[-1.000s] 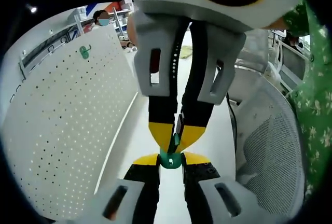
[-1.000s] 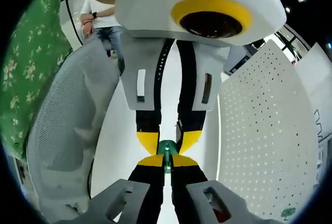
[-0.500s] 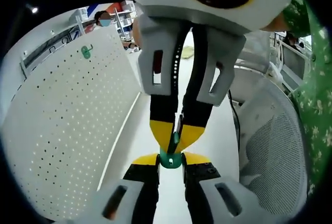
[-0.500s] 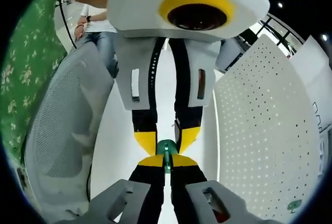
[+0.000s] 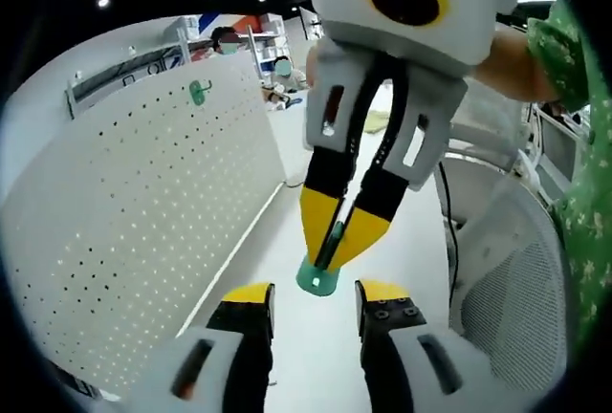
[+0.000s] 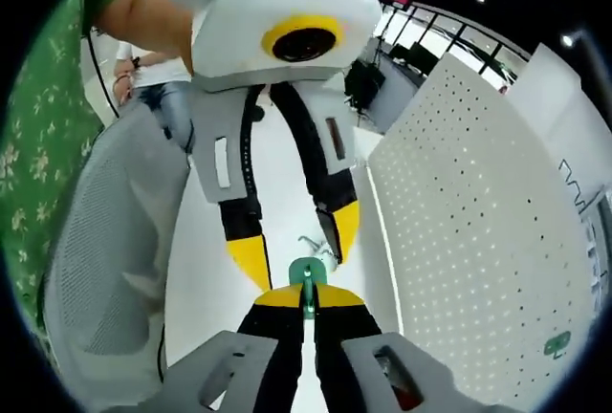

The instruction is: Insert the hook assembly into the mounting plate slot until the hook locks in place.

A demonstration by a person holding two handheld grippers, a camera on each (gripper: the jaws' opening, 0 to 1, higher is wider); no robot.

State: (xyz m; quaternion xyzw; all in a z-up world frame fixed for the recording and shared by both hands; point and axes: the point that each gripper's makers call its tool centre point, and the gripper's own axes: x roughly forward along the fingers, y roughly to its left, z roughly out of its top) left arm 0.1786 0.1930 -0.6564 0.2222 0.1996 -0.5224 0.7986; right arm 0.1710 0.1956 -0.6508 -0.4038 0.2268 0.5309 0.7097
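A small green hook assembly [image 5: 316,280] hangs over the white table, held by my right gripper [image 5: 327,255], which reaches down from the top of the left gripper view. My left gripper [image 5: 316,292] stands open just below it, one yellow jaw on each side and neither touching. In the right gripper view my right gripper [image 6: 308,296] is shut on the green hook assembly [image 6: 307,272], with the open left gripper [image 6: 296,262] facing it. The white perforated mounting plate [image 5: 143,212] stands upright to one side and carries another green hook [image 5: 200,93] near its top. The same plate [image 6: 469,212] and hook [image 6: 557,344] show in the right gripper view.
A grey mesh chair [image 5: 507,284] stands close on the side away from the plate, also seen as the chair [image 6: 105,241] in the right gripper view. A green floral sleeve [image 6: 48,117] holds the grippers. People stand in the background near shelving.
My left gripper has opened and let go of the green hook assembly, which stays in the shut right gripper. The two grippers have drawn slightly apart and both views have tilted.
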